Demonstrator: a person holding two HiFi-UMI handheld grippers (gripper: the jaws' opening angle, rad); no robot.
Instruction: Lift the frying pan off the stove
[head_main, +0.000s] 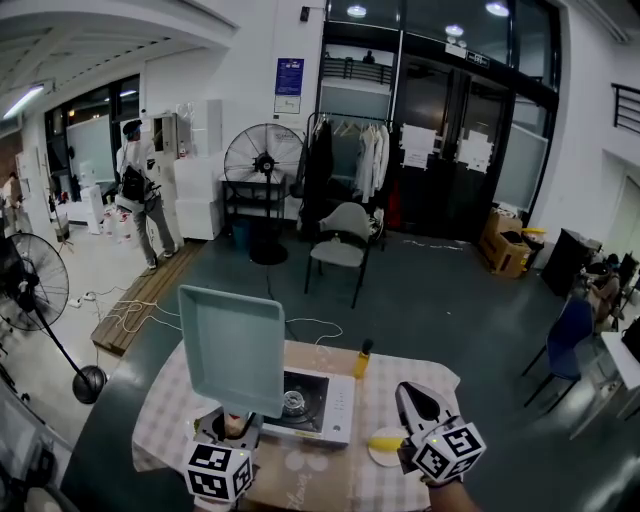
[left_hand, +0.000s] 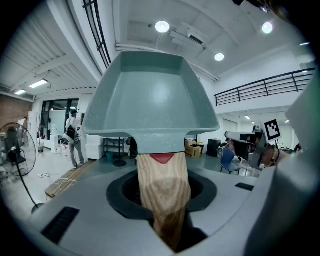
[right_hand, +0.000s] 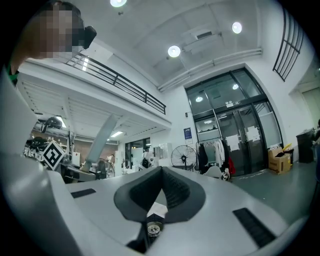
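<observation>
A square teal frying pan (head_main: 232, 345) hangs tilted up in the air above and left of the white portable stove (head_main: 330, 405), clear of its burner (head_main: 293, 402). My left gripper (head_main: 235, 425) is shut on the pan's wooden handle (left_hand: 165, 195). In the left gripper view the pan (left_hand: 150, 100) fills the upper middle, with the handle running back between the jaws. My right gripper (head_main: 418, 400) hovers over the table right of the stove. Its jaws are shut with nothing between them (right_hand: 159, 197).
The table (head_main: 170, 410) has a checked cloth. A yellow bottle with a black cap (head_main: 362, 360) stands behind the stove, and a white plate with a yellow item (head_main: 385, 442) lies by my right gripper. Beyond are a chair (head_main: 343, 245), standing fans (head_main: 263, 160) and a person (head_main: 145, 190).
</observation>
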